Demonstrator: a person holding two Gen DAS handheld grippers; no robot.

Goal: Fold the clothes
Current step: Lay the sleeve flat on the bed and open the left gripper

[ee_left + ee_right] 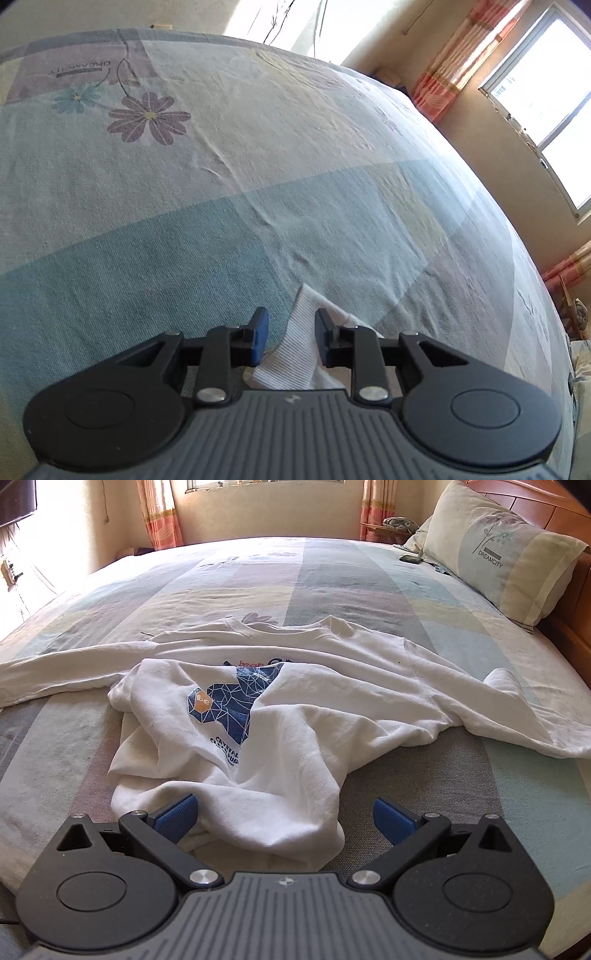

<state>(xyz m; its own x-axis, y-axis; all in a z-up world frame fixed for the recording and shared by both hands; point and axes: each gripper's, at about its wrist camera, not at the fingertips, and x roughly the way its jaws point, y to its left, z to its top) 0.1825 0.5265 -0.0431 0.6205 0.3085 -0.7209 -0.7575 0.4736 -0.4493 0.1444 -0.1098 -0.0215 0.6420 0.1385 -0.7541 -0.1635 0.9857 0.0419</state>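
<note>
on the bed, toward the middle of the patchwork sheet, we are looking at a white sweatshirt lying crumpled, its blue geometric print facing up and half buried in folds. one sleeve is trailing off toward nine o'clock, the other toward three o'clock. our right tongs are hovering low at six o'clock with the blue pads spread wide, and the sweatshirt's near hem is bunching up between them without either pad touching it. a pillow is leaning against the headboard at two o'clock, with a small dark object on the sheet just beside it, too small to name.

in the left wrist view, our left tongs are sitting partly open over the flowered sheet, and a ribbed white cuff is lying in the gap between the pads; we cannot tell whether either pad is touching it. a curtained window is glowing at two o'clock.
</note>
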